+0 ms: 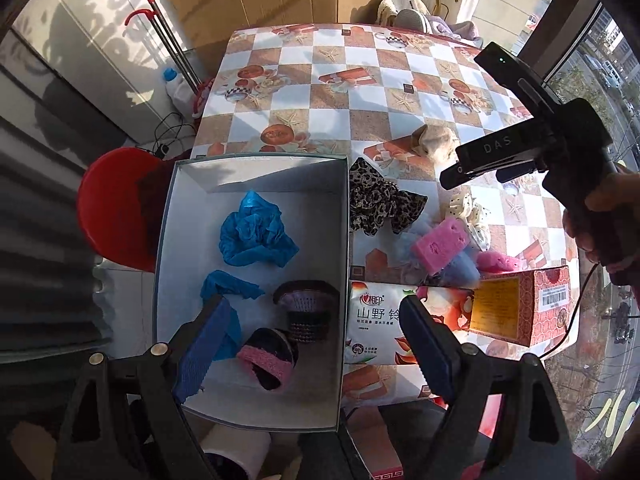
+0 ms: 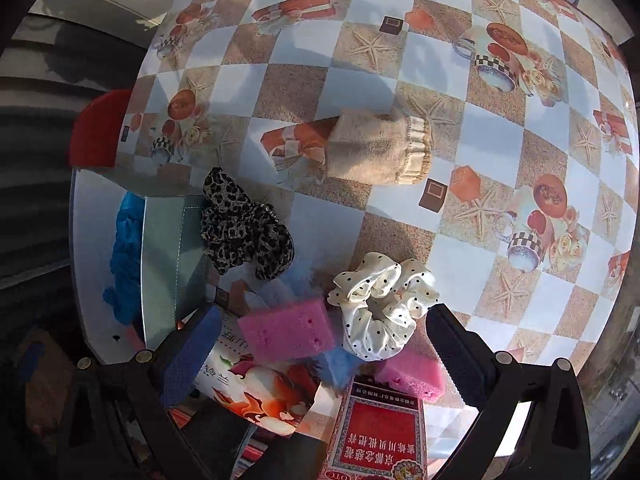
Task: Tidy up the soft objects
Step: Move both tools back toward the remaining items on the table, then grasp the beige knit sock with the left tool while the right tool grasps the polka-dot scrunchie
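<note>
Left gripper (image 1: 316, 344): spread, empty, held over box (image 1: 256, 184) collecting soft items. Right gripper (image 2: 324, 356): spread, empty, poised above pink sponge (image 2: 286, 330).

A: What marks the left tool (image 1: 312, 344)?
B: Black frame, brass rivets, blue ribbed pads.
A: And the right tool (image 2: 324, 354)?
B: Identical; its black housing reads "DAS", with a green light and black cable.
</note>
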The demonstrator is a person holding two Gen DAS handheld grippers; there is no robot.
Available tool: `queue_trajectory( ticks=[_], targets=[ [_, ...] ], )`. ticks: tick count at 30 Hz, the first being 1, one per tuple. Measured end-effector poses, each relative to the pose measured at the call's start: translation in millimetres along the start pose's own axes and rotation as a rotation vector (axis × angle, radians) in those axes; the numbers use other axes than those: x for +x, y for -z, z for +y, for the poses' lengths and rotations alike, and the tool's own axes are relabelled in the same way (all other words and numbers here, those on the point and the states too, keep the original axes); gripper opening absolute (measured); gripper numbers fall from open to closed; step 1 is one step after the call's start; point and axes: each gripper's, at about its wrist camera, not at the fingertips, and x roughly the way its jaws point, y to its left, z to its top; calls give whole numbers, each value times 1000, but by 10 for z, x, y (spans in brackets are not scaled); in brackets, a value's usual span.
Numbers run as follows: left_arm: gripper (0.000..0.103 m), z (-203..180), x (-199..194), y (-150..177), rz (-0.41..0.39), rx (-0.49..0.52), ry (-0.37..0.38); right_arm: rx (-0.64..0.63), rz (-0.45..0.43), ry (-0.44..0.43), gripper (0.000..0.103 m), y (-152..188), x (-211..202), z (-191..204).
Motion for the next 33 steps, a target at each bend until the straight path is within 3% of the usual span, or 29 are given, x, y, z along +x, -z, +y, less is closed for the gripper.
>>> queue_trajectory(
  ticks=[4,8,11,16,19,21,24,30,33],
  targets=[
    [89,59,-10,76,28,-53,-29,-34,85,-20,103,-353,467,279],
    [89,71,25,109,57,-72,-50,-94,151,19,103,-504,863,519],
    [89,56,36,86,64,-73,-50,-70,188,88,103,-512,1028,439],
    [89,-21,90,-43,59,-37,-29,225,196,126,103,-453,922,-437],
    [89,-113,148,-118,61,2,-16,431,187,94,103,-285,769,-1114],
    [89,-186,179,-161,63,29,-8,549,170,27,103,-111,653,-1469],
    [89,-275,207,-229,64,60,1,644,101,-140,103,147,485,-1778],
    [89,-420,224,-327,59,96,-14,501,170,-195,103,323,577,-1650],
    [89,-468,211,-349,59,108,-30,420,254,-155,103,240,746,-1511]
  ],
)
